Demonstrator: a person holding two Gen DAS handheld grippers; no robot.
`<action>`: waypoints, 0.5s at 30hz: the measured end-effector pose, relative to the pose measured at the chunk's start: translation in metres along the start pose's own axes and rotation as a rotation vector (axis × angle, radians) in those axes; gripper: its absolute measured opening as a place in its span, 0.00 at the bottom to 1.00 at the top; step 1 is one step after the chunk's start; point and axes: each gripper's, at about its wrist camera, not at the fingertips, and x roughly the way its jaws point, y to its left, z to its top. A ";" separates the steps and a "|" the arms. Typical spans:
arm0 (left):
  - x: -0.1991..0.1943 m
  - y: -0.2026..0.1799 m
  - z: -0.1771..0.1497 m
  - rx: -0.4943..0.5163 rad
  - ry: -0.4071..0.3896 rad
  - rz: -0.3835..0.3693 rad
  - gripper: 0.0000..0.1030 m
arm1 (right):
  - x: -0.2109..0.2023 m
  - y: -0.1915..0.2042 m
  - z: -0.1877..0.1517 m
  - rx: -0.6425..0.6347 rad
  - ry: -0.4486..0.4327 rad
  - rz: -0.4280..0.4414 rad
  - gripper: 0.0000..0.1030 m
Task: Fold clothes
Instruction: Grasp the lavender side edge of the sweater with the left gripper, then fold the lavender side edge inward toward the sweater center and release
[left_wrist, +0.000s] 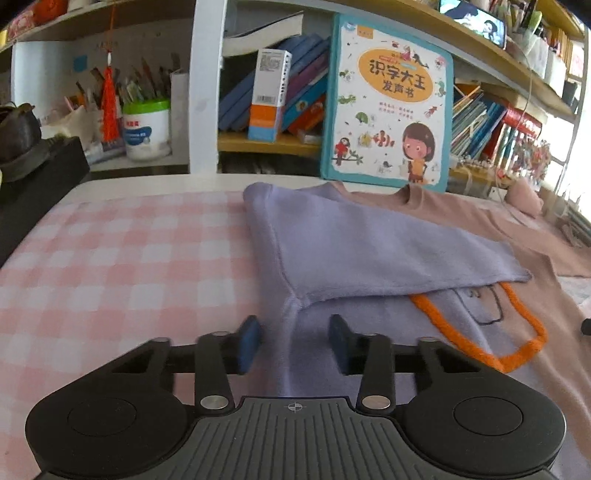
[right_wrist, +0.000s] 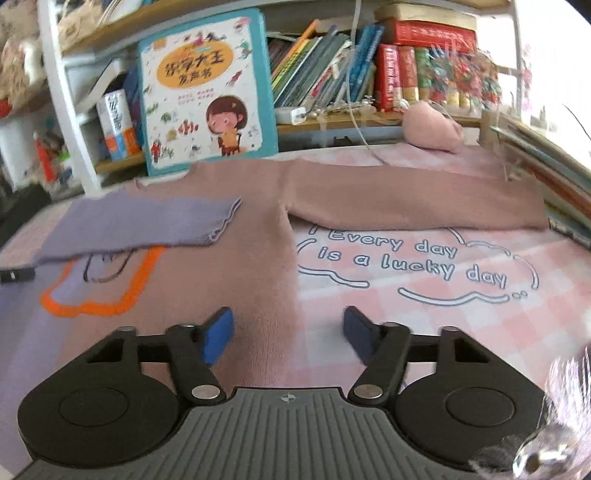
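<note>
A two-tone sweater lies flat on the pink checked cloth (left_wrist: 110, 258); its left half is lavender and its right half dusty pink, with an orange outline motif (right_wrist: 110, 306) on the chest. The lavender sleeve (left_wrist: 369, 240) is folded across the chest. The pink sleeve (right_wrist: 406, 203) stretches out to the right. My left gripper (left_wrist: 295, 341) hovers open at the sweater's left armpit seam, and the fabric ridge runs between its blue pads untouched. My right gripper (right_wrist: 288, 332) stands open over the body's right side edge (right_wrist: 280, 280), holding nothing.
A teal picture book (right_wrist: 207, 88) leans on the bookshelf behind the collar. A pink bundle (right_wrist: 432, 129) sits at the back right, stacked books (right_wrist: 561, 192) line the right edge, and a black box (left_wrist: 37, 192) stands at the left. Printed lettering (right_wrist: 406, 258) marks the cloth.
</note>
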 end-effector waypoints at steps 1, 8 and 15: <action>0.000 0.001 0.000 -0.003 -0.002 -0.003 0.20 | 0.001 0.002 0.000 -0.008 0.001 0.002 0.42; -0.009 0.022 -0.003 -0.119 -0.033 -0.087 0.05 | 0.004 0.019 0.000 -0.050 0.000 0.045 0.11; -0.019 0.035 -0.007 -0.119 -0.042 -0.001 0.05 | 0.005 0.040 0.000 -0.085 0.011 0.110 0.11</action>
